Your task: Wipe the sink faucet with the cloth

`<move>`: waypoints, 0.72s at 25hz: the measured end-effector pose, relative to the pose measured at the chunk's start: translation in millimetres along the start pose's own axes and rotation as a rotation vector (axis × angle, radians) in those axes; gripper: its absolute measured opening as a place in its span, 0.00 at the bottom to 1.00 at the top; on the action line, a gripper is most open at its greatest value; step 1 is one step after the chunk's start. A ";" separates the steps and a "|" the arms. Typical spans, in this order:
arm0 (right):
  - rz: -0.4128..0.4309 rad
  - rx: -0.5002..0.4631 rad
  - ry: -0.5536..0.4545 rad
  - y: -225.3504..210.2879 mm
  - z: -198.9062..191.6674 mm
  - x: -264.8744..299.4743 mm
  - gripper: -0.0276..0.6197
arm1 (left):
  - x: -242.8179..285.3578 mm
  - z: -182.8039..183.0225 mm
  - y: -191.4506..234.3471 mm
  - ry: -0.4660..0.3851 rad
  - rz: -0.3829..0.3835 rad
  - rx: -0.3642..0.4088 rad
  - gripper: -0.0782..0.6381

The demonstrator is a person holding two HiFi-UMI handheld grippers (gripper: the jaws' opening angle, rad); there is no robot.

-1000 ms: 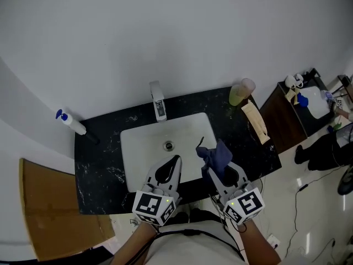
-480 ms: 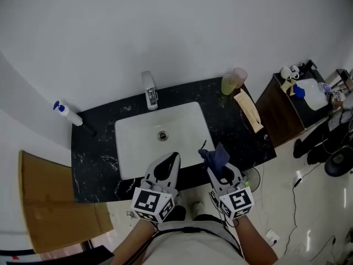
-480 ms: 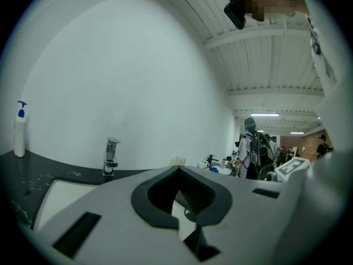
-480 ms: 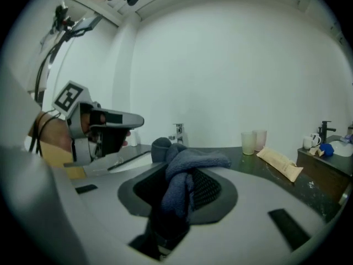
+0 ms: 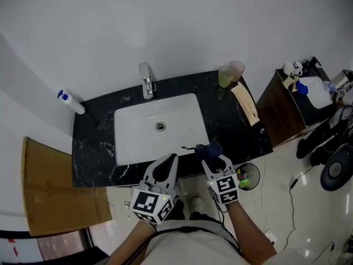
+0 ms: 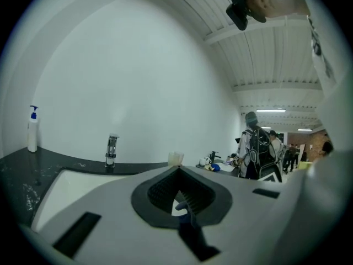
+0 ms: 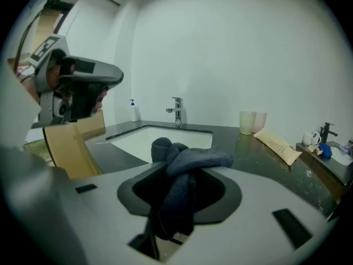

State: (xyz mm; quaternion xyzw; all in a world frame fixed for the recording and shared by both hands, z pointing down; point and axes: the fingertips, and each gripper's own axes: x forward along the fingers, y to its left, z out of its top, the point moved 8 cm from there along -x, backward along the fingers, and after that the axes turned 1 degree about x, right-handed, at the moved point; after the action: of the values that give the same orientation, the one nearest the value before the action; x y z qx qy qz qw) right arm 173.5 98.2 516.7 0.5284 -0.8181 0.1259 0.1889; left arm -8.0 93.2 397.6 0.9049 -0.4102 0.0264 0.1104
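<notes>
The black desk [image 5: 231, 120] carries the white sink [image 5: 126, 145], with the chrome faucet [image 5: 145, 80] at its back rim; my left hand-held gripper [image 5: 174, 158] is clenched on nothing; my right hand-held gripper [image 5: 212, 158] pinches the dark blue cloth [image 5: 210, 147], well apart from the faucet; it looks soft, light and floppy, so I judge a bunched middle grip best.

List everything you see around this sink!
white rectangular sink: 1, white, counter's middle
chrome faucet: 1, silver, behind sink
black marble counter: 1, black, against wall
blue-topped pump bottle: 1, white, counter's back left
plastic cups: 2, green and pink, counter's back right
tan paper packet: 1, tan, beside cups
cardboard sheet: 1, brown, floor, left
dark blue cloth: 1, blue, over counter's front edge
left gripper: 1, grey, jaws shut, empty
right gripper: 1, grey, gripping cloth
</notes>
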 end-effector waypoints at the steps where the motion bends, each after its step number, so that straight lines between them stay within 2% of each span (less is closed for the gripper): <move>1: 0.003 -0.013 0.014 -0.6 -2.6 1.7 0.23 | -1.9 -0.5 -2.2 0.000 0.005 0.003 0.11; 7: 0.027 -0.100 0.066 3.6 -11.1 11.3 0.30 | -16.4 -8.4 -16.3 0.011 0.035 0.004 0.11; 9: 0.036 -0.119 0.084 3.2 -11.3 15.0 0.39 | -21.9 -11.9 -19.5 0.016 0.049 0.002 0.11; 11: 0.051 -0.128 0.096 3.6 -11.9 17.2 0.41 | -27.7 -15.6 -22.4 0.021 0.063 0.002 0.11; 14: 0.078 -0.147 0.104 7.5 -10.6 13.5 0.54 | -35.6 -18.8 -25.5 0.023 0.079 0.004 0.11; 18: 0.066 -0.139 0.072 3.3 -8.1 2.6 0.55 | -44.2 -21.2 -26.7 0.023 0.087 0.003 0.11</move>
State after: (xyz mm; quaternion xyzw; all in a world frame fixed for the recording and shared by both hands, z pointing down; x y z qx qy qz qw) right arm 170.9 100.7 525.1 0.4820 -0.8344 0.0941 0.2502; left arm -16.4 147.6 407.4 0.8860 -0.4478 0.0421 0.1126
